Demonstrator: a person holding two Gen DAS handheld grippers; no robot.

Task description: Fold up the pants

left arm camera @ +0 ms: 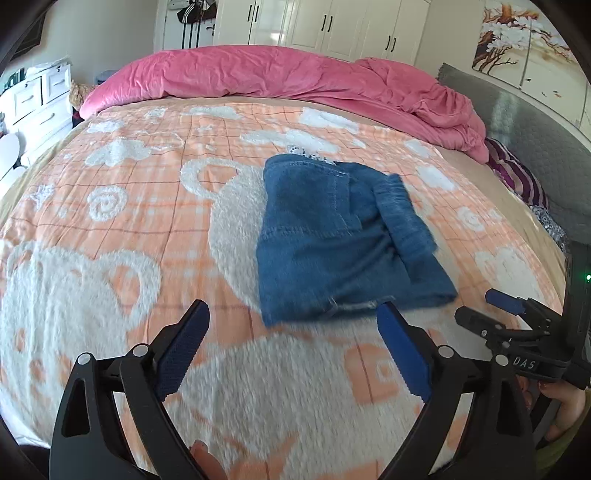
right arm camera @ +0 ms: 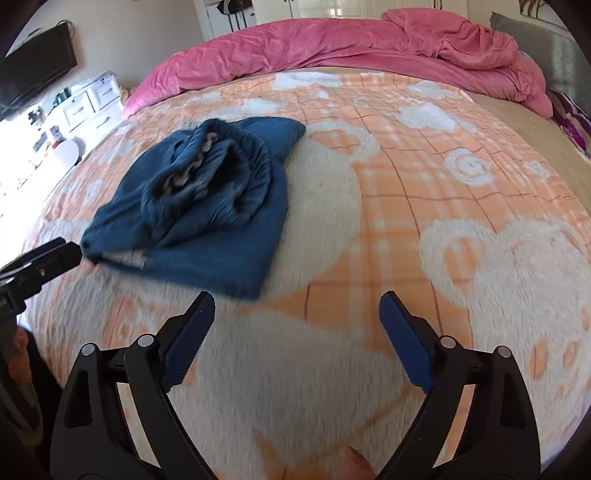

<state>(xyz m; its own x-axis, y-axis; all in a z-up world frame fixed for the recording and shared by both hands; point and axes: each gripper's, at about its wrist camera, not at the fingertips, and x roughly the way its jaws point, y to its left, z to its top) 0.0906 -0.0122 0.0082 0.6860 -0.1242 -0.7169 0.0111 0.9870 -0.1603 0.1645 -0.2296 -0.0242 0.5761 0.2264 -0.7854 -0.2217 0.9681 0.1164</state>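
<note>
A pair of blue denim pants [left arm camera: 340, 236] lies folded into a compact bundle on the orange and white blanket [left arm camera: 110, 229]. In the right wrist view the pants [right arm camera: 207, 214] show their elastic waistband on top. My left gripper [left arm camera: 293, 325] is open and empty, just in front of the bundle's near edge. My right gripper [right arm camera: 297, 314] is open and empty, to the right of the bundle and nearer than it. The right gripper also shows in the left wrist view [left arm camera: 480, 310], beside the bundle's near right corner. The left gripper's tip shows in the right wrist view [right arm camera: 55, 254] by the bundle's left corner.
A crumpled pink duvet [left arm camera: 295, 77] runs along the far side of the bed. A grey headboard [left arm camera: 535, 122] and striped pillow [left arm camera: 517, 173] are at the right. White drawers [left arm camera: 40, 99] stand left of the bed, white wardrobes [left arm camera: 332, 26] behind it.
</note>
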